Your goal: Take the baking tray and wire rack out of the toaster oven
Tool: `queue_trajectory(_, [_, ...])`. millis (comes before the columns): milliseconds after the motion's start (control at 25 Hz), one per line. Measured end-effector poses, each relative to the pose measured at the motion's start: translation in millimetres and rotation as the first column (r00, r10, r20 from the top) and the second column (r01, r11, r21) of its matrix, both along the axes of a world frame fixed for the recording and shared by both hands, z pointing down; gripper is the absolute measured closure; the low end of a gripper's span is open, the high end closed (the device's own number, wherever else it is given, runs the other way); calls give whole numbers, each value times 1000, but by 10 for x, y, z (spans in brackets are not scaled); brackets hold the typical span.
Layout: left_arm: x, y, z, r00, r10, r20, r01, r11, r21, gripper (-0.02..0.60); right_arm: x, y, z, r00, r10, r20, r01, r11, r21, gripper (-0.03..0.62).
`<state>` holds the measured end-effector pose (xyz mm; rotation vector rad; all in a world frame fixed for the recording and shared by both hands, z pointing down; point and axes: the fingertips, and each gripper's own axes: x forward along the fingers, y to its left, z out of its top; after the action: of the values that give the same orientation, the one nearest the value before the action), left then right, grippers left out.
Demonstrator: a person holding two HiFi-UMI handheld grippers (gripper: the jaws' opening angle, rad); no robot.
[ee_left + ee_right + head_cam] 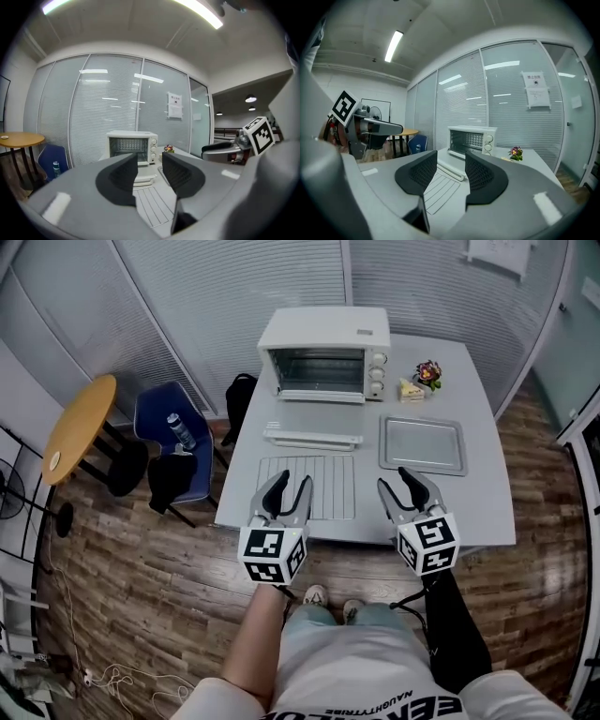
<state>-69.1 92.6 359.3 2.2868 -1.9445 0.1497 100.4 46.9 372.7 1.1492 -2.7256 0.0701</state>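
The white toaster oven point(323, 352) stands at the back of the grey table point(487, 493) with its door down and its inside dark. The wire rack point(307, 487) lies flat on the table near the front edge. To its right lies the silver baking tray point(422, 443). My left gripper point(289, 491) hovers over the rack's near end, open and empty. My right gripper point(405, 486) hovers open and empty in front of the tray. In the left gripper view the oven point(132, 146) and the rack point(152, 206) show beyond the open left gripper point(150, 161). The right gripper view shows the oven point(472, 140) and the rack point(438, 187).
A long white bar-shaped part point(312, 437) lies between the oven and the rack. A small flower pot point(428, 373) and a yellow wedge point(410, 389) sit right of the oven. Left of the table stand a blue chair point(173, 442) and a round wooden table point(80, 427).
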Motion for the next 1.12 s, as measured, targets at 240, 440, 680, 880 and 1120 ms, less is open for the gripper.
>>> queue_trajectory(240, [250, 93, -235, 997, -3, 73, -1, 998, 58, 365, 134, 106, -256, 998, -68, 18, 66, 994, 82, 367])
queue_trajectory(440, [361, 106, -493, 994, -13, 112, -1, 992, 125, 287, 183, 105, -434, 994, -92, 51, 86, 990, 116, 329])
queue_trajectory(680, [414, 126, -597, 996, -23, 87, 9, 987, 159, 287, 231, 104, -424, 997, -75, -24, 78, 985, 153, 332])
queue_trajectory(880, [379, 122, -599, 995, -46, 88, 33, 988, 151, 351, 226, 100, -489, 997, -78, -13, 80, 984, 160, 405])
queue_trajectory(1120, [299, 139, -591, 994, -62, 89, 48, 988, 147, 525, 222, 55, -534, 997, -79, 27, 75, 989, 128, 592])
